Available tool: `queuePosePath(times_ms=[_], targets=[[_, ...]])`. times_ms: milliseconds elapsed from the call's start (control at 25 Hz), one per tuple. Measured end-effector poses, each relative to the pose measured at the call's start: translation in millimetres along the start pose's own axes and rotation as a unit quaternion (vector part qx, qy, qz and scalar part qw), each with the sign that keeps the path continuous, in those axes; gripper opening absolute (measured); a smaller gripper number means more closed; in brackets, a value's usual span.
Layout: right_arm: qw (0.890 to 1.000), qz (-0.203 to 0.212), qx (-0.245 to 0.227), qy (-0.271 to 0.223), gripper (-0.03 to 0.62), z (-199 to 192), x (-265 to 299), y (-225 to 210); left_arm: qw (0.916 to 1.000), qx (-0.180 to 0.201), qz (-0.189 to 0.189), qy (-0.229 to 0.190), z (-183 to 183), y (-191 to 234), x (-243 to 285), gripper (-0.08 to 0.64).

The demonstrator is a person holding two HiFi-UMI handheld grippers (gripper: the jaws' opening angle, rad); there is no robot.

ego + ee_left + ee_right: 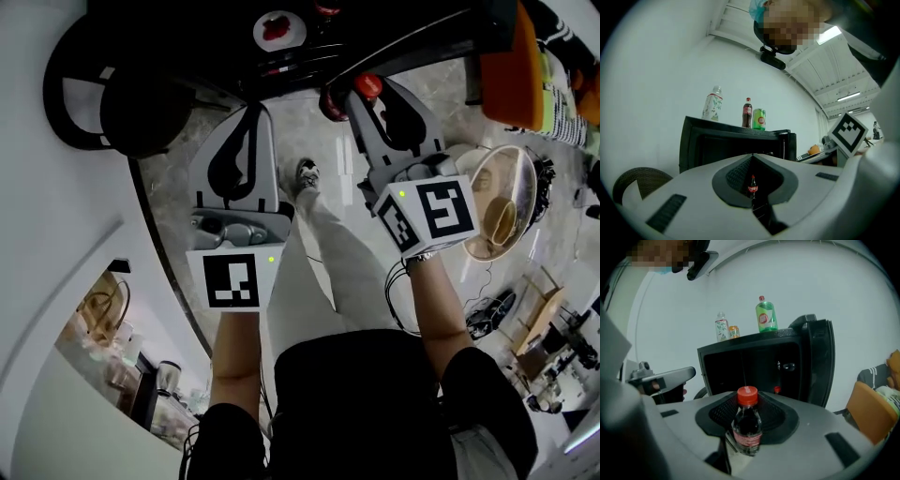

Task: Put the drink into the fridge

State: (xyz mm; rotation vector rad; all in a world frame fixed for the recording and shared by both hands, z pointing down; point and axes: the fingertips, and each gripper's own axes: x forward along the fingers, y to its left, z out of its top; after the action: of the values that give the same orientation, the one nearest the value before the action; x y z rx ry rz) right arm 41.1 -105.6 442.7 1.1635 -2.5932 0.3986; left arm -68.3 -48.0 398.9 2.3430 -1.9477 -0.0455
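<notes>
Straight ahead at twelve o'clock, the black box-shaped fridge [717,140] stands open with one red-capped bottle [753,186] already inside. Right gripper [748,439] clamps the small dark cola bottle with red cap [747,425], which is not yet shelved. The left gripper [754,206], jaws together, holds nothing. On the fridge's top the left gripper view shows three drinks: one clear plastic bottle [712,104], one tall cola bottle [747,113] and one green can [759,119].

White wall [656,70], mottled grey floor [178,192], orange chair [506,80]

Left gripper [249,117]: left of centre, jaws together, tips near the black fridge [394,33] at top.
Right gripper [364,101]: right of centre, clamped on a red-capped bottle [367,86].
</notes>
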Motion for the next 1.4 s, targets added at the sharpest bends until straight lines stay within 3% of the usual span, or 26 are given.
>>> queuePosePath(times_ms=[280,800,1040,1400], targets=[[1.000,0.002,0.002,0.011,0.140,-45,20,-10,1.0000,-0.006,0.002,0.005,-44,3,10,0.009],[1.000,0.026,-0.013,0.009,0.140,-84,68,-10,1.0000,-0.007,-0.002,0.004,-100,16,29,0.009],[0.999,0.044,-0.024,0.009,0.140,-83,93,-4,1.0000,-0.009,0.004,0.001,-108,24,38,0.009],[0.997,0.061,-0.035,-0.019,0.140,-51,138,-5,0.9997,-0.006,0.017,-0.017,-90,36,53,0.009]])
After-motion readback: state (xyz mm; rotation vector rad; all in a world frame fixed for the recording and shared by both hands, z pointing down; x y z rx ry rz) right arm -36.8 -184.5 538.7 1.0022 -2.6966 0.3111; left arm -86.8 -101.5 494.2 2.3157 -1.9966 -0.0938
